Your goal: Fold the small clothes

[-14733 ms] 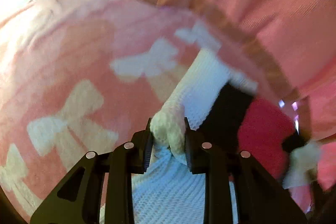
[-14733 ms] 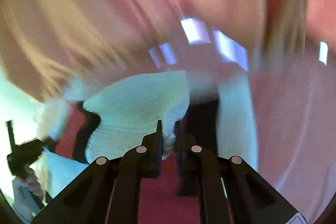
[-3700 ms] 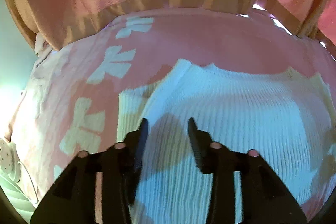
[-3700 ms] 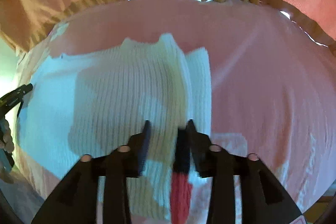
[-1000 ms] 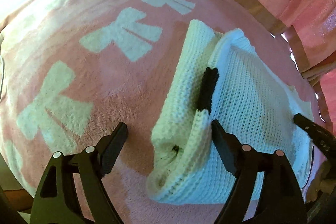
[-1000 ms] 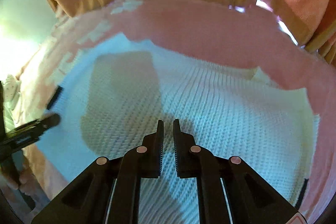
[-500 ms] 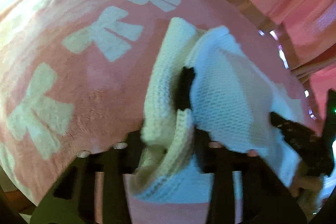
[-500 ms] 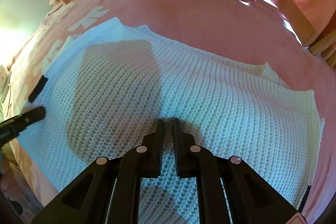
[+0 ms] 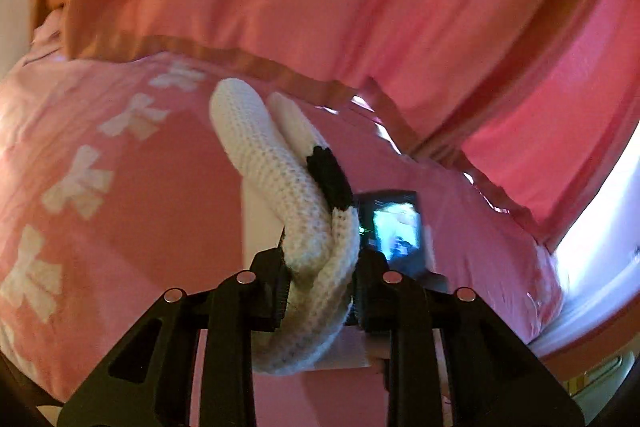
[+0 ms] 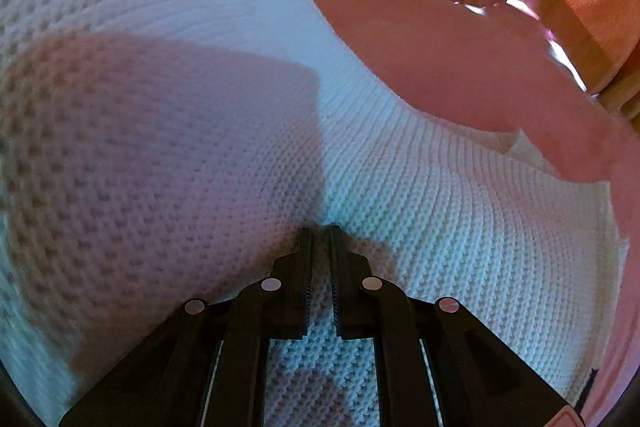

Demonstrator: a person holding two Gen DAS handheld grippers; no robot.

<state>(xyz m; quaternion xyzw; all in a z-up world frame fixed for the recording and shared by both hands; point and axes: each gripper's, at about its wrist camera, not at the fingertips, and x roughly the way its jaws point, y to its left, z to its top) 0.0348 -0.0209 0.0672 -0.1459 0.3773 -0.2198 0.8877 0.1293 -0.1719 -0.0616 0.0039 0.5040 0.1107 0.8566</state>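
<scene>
Here the white knit sweater [image 9: 288,187] is the landmark. It is a chunky, cream-white knit with a small black patch [image 9: 330,175] along one rolled edge. In the left wrist view a thick bunched fold of it rises as a curved roll above the pink blanket [image 9: 132,195], which carries pale bow shapes [image 9: 78,183] to the left of the roll. The left gripper [image 9: 320,295] is clamped on that fold; its jaws have just been closing, and the knit is squeezed between both pads. Behind the sweater hang pink curtains [image 9: 360,7] with a tan hem.

In the right wrist view the sweater fills most of the frame, its stitches plain and regular, one part lifted high at upper left and casting a broad shadow on the flat part. The right gripper [image 10: 320,231] has its jaws drawn nearly together with nothing between them, tips resting at the sweater's surface; whether they press into it I cannot tell.

Just right of the roll in the left view sits a dark device with a lit screen [image 9: 394,231], blurred and half hidden by the knit. The sweater's lower part is cut off behind the left gripper's fingers [image 9: 276,291].
</scene>
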